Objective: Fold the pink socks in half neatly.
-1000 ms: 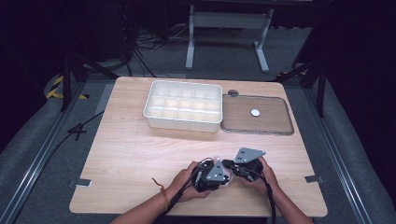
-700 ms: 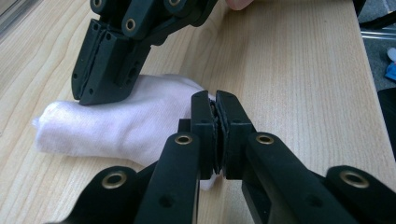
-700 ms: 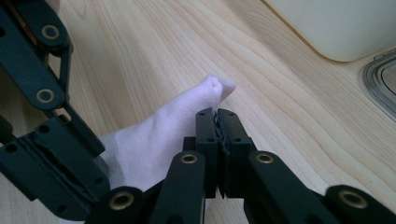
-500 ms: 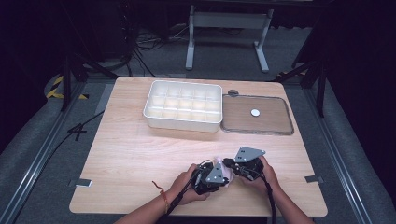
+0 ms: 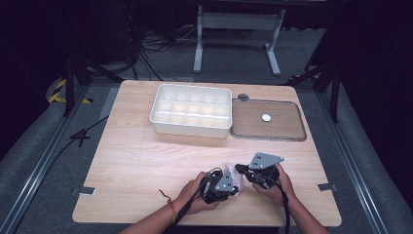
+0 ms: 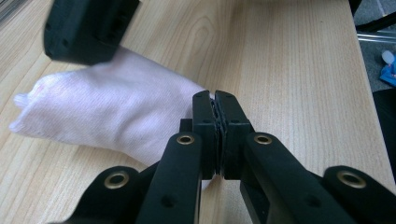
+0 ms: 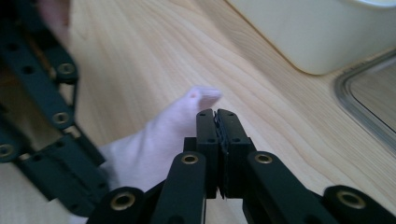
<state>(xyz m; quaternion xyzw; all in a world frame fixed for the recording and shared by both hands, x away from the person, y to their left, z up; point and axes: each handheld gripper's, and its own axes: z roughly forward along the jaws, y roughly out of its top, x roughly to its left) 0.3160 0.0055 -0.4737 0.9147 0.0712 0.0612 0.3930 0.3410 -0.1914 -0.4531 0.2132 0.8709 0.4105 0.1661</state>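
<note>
Near the front edge of the wooden surface (image 5: 146, 161), between the two hands: a small pale pink sock (image 6: 107, 112), lying flat on the wood. Left tongs (image 6: 215, 100) closed tight, jaws pressed together with an edge of the sock's fabric seemingly pinched at their tips. Right tongs (image 7: 215, 116) likewise closed, jaws meeting over the sock's other end, pink cloth just beneath and behind them; whether fabric is truly caught between those jaws, hard to tell. Both tongs close together, almost touching, with the sock bunched between them in the high view (image 5: 234, 178). Left hand (image 5: 195, 192) and right hand (image 5: 277, 187) wrapped around the gripper bodies, forearms entering from the bottom edge.

Farther back on the surface, well apart from the sock: a white compartment tray (image 5: 191, 110) with many small cells, and just beside it on the right a clear flat lid (image 5: 268, 119) with a round white knob (image 5: 266, 117) at its middle.
</note>
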